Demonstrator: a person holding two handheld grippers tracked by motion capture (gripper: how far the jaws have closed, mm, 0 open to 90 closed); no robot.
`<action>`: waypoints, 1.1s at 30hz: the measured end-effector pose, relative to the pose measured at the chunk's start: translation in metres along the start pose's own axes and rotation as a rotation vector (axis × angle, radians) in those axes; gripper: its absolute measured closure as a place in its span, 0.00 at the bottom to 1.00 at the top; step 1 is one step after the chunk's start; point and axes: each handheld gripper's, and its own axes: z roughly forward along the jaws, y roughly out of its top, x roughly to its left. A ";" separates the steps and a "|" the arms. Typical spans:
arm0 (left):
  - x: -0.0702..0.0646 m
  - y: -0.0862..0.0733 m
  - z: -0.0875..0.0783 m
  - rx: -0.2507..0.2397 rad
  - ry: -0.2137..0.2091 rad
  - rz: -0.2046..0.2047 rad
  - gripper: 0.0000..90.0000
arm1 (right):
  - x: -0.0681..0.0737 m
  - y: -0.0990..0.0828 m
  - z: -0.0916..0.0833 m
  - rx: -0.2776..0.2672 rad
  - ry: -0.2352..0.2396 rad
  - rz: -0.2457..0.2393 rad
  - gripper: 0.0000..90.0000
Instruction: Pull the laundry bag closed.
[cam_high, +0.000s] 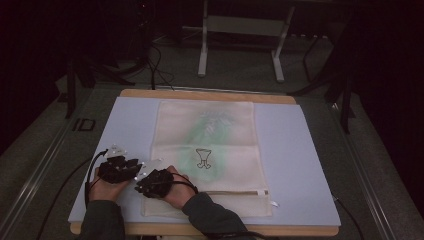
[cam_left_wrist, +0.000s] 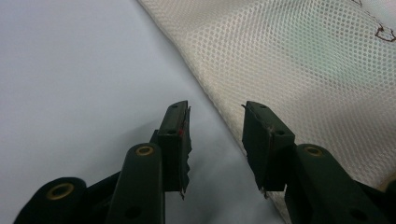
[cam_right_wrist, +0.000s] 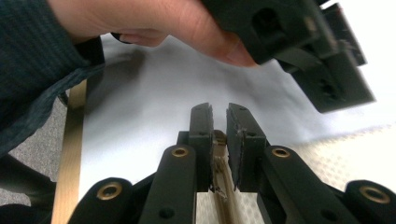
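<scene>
Mesh bag (cam_high: 210, 150) lies flat at frame centre on the worktop (cam_high: 300, 165). My right claw (cam_right_wrist: 219, 135) is pinched onto the bag's tan edge band; my left claw (cam_left_wrist: 215, 140) stands open over its edge. Only the first grip is made, I judge; lifting remains.

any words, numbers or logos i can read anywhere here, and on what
None can be read.
The mesh bag bears a small dark outline drawing, a picture and not letters.
A faint green print above it is too blurred to tell.
A dark marking on the floor left of the table is unreadable.
</scene>
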 end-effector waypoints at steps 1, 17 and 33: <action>0.000 0.000 0.000 -0.003 0.000 0.005 0.68 | -0.001 -0.002 -0.003 -0.002 0.002 0.004 0.90; -0.004 0.000 0.000 -0.011 -0.009 0.019 0.68 | -0.009 -0.023 -0.005 0.032 0.019 0.043 0.88; -0.011 -0.003 -0.002 0.017 -0.027 0.058 0.76 | -0.003 -0.029 -0.002 0.039 0.006 0.022 0.91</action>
